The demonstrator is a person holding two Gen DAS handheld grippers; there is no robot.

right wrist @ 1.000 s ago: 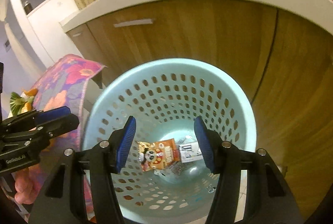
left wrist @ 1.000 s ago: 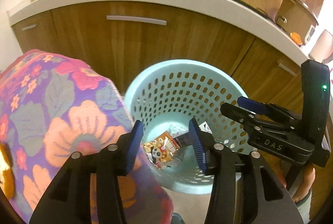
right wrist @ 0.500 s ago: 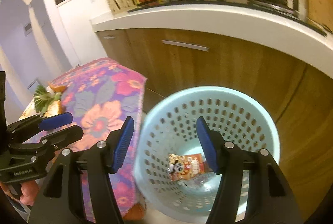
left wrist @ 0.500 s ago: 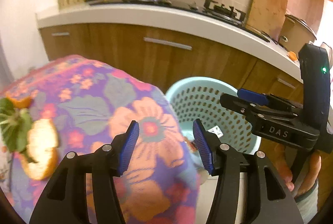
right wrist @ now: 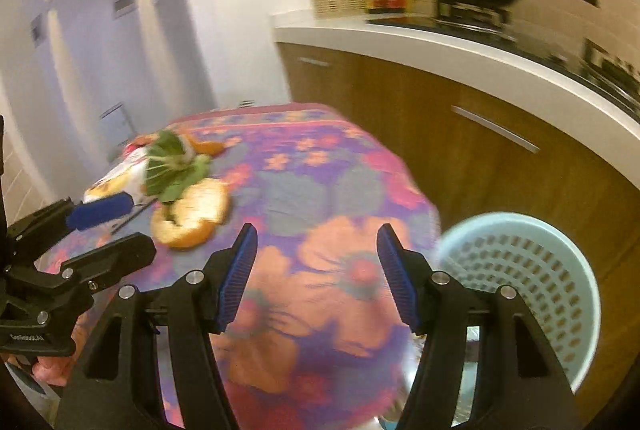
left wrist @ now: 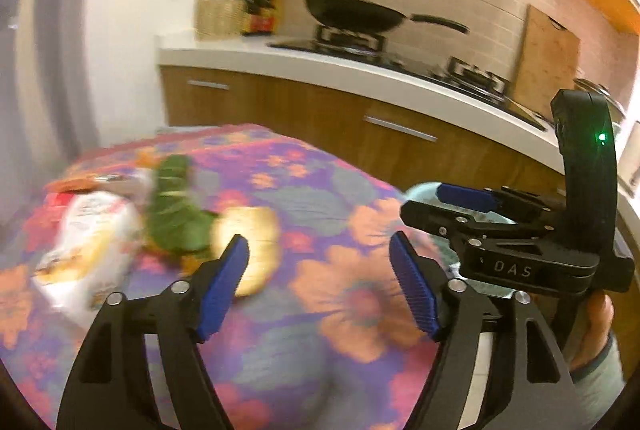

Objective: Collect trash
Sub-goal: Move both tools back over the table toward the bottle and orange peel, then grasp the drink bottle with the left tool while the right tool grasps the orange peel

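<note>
Left wrist view shows the left gripper [left wrist: 318, 284] with its jaws opening wide and nothing between them, aimed at the trash on the flowery table [left wrist: 320, 190]. I count three blurry pieces bunched together: one white wrapper [left wrist: 86, 242], one green leaf [left wrist: 176, 210], one orange peel [left wrist: 250, 250]. The right gripper [right wrist: 316, 272] is half open and empty too. One blue basket [right wrist: 520, 282] waits just beside the table, probably for easy dropping.

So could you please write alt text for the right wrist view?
Empty right tongs hover over a floral tablecloth, with orange peel, green leaves and a snack bag lying farther back. A pale blue perforated bin stands at right beside wooden cabinets; the left tongs, opening, enter at left.
</note>
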